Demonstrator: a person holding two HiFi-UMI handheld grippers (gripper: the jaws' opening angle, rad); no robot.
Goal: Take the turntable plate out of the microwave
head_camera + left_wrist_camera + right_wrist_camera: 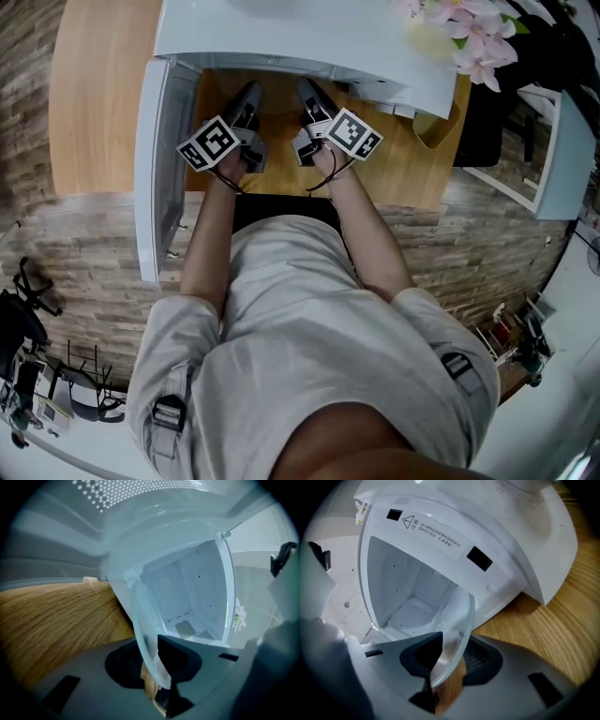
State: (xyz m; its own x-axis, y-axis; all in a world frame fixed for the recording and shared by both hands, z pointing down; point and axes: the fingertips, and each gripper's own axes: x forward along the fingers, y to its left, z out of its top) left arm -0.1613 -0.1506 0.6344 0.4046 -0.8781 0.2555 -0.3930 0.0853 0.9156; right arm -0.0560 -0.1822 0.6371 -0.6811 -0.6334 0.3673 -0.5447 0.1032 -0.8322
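The microwave (300,37) stands on a wooden table (94,84) with its door (150,178) swung wide open at the left of the head view. Pink flowers (473,37) lie on its top near the right corner. A brick-patterned floor (84,244) runs below the table edge, and the person's arms reach straight in at the opening. Nothing stands between the grippers and the cavity (408,597), which shows white walls dotted with small holes and a perforated patch low at the back. A warning label (436,528) runs along the frame above it.

The glass plate (145,625) is outside the cavity, just before its mouth and over the table, turned up on edge between the two grippers. The left gripper (246,98) has its jaws partly closed on one rim of the plate, with the glass pinched between the dark pads. The right gripper (309,94) has the opposite rim between its jaws, but they stand wider. There the glass leans on one jaw, and a strip of table shows between it and the other pad.
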